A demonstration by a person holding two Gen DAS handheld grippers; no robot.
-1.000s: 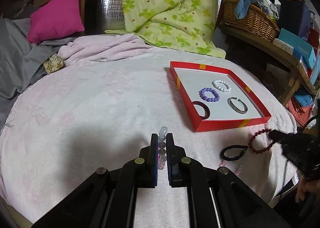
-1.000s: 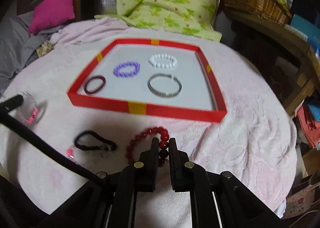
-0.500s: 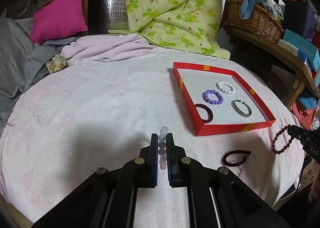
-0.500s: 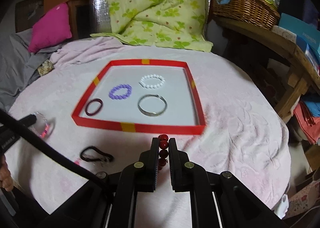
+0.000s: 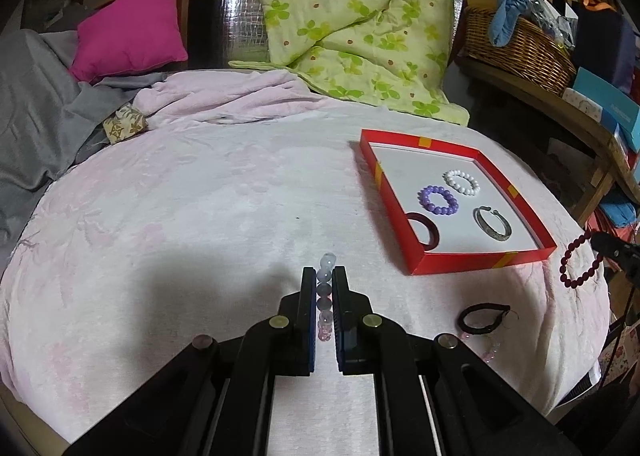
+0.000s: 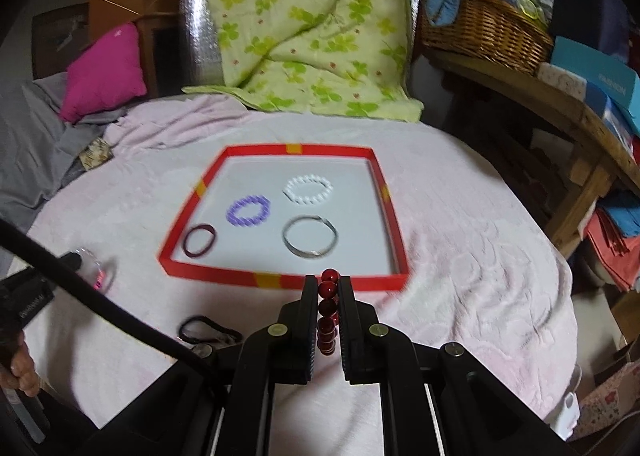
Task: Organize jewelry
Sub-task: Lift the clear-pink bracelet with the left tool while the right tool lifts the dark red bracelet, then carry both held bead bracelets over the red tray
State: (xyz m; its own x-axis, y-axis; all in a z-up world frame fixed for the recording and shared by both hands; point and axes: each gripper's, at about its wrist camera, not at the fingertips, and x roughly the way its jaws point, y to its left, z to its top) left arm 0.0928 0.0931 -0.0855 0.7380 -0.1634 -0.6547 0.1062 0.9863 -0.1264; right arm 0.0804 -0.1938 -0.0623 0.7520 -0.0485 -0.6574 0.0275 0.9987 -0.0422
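My left gripper (image 5: 324,276) is shut on a pale pink and clear bead bracelet (image 5: 325,284) and holds it above the pink cloth. My right gripper (image 6: 328,284) is shut on a dark red bead bracelet (image 6: 328,304), just before the near wall of the red tray (image 6: 280,279). The red bracelet hangs at the right in the left wrist view (image 5: 578,262). The tray (image 5: 480,258) holds a white bead bracelet (image 6: 308,189), a purple bead bracelet (image 6: 248,210), a silver bangle (image 6: 310,236) and a dark red ring (image 6: 199,240).
A black hair tie (image 6: 208,330) lies on the pink cloth (image 5: 180,216) near the front edge, with a pale pink bracelet (image 5: 490,352) beside it. A green quilt (image 5: 352,24), a magenta pillow (image 5: 128,32) and a wicker basket (image 5: 520,44) stand behind.
Both grippers have lifted with their bracelets. The right one has risen off the cloth and moved back from the tray; the left one has drawn back a little.
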